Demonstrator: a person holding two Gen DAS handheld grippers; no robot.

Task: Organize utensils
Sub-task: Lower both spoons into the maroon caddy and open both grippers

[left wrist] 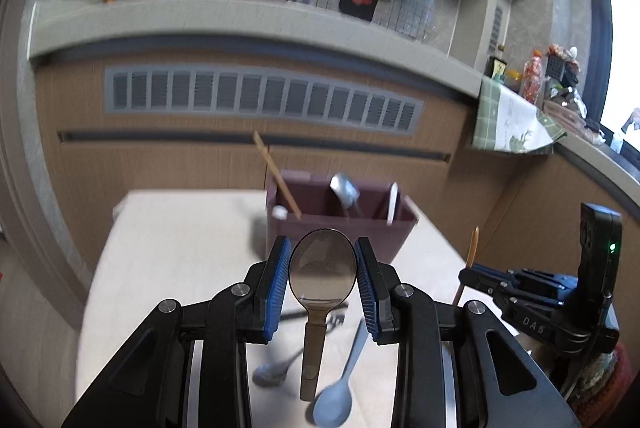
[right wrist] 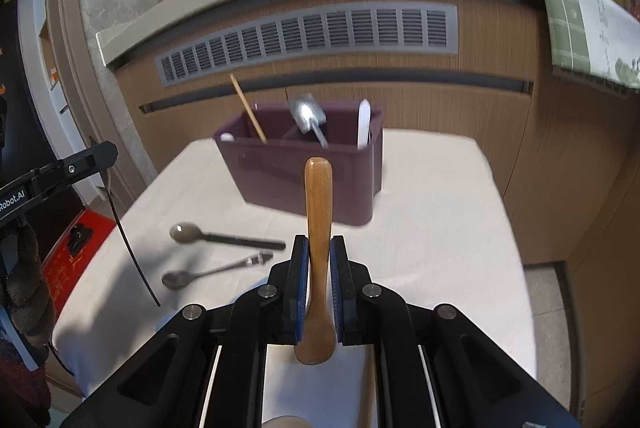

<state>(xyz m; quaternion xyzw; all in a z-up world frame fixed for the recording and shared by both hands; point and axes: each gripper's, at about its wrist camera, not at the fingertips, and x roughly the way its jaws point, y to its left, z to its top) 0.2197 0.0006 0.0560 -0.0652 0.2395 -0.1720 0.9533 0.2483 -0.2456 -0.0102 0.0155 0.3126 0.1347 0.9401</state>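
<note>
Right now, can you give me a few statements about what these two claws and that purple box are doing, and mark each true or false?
1. The left gripper grips a spoon by its bowl. True.
2. The right gripper is empty. False: it clamps a wooden spoon.
3. The purple caddy is empty. False: utensils stand in it.
4. Two spoons lie on the white cloth. True.
</note>
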